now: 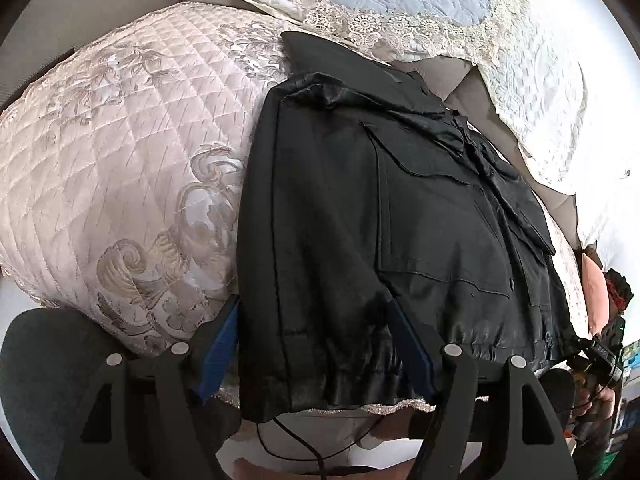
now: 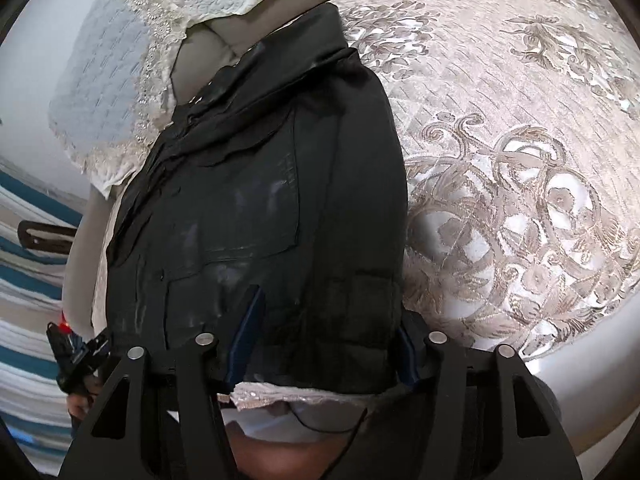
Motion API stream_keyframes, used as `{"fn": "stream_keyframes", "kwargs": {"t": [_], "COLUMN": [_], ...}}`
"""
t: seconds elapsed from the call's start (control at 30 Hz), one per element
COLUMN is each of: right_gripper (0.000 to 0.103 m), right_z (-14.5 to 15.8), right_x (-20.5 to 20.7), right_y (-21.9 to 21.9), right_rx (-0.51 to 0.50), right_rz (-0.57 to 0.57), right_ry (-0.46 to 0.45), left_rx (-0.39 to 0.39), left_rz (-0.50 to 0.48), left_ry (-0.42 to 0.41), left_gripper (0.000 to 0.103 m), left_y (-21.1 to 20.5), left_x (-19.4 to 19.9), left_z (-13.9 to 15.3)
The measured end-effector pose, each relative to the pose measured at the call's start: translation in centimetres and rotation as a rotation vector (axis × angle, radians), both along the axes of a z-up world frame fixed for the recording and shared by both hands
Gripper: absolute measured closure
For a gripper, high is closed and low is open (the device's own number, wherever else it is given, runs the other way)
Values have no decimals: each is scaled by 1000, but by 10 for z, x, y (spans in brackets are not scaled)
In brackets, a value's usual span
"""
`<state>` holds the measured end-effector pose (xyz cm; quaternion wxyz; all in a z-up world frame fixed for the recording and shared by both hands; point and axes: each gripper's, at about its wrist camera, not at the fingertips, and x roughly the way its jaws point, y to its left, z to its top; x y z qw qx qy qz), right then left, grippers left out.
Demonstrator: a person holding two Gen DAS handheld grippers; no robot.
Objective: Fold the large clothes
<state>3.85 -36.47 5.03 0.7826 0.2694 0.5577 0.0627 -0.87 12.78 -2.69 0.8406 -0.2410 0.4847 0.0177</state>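
The hem should be gripped evenly at both corners, then lifted together toward the collar so the fold stays square. The black jacket lies sleeves-in on a quilted bed cover. Left tongs stand wide astride the hem; right tongs are narrower, seemingly not yet pinching.

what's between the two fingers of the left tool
The black jacket's gathered hem, with the left tool straddling it; this shows in the left wrist view.
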Motion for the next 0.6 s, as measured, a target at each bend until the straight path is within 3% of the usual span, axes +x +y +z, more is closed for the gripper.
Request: {"fn": "stream_keyframes", "kwargs": {"t": [0.03,0.07,0.17,0.2,0.27,0.43,0.6], "right_gripper": [70,80,85,86,88,88,88], "right_z": [-1,-1,-1,-1,0,1,-1], "right_x": [2,1,3,3,3,3,2], "right_y": [0,0,2,2,1,-2,-6], "right_rx": [5,19,-4,0,5,7,24], "right_rz": [-1,3,11,9,4,8,7], "right_ry": [0,4,0,-1,-5,-5,-2], "left_rx": [13,36,77,58,-5,-87,-198], "left_rz": [0,1,19,35,56,66,87], "left_ry": [2,8,16,15,12,12,9], "left_gripper": [30,37,62,71,79,81,75], "left_y": [-2,-4,-1,5,17,30,43], "left_x": [1,2,-2,-4,-8,-10,-19], "left_z": [0,0,2,2,0,-3,-10]}}
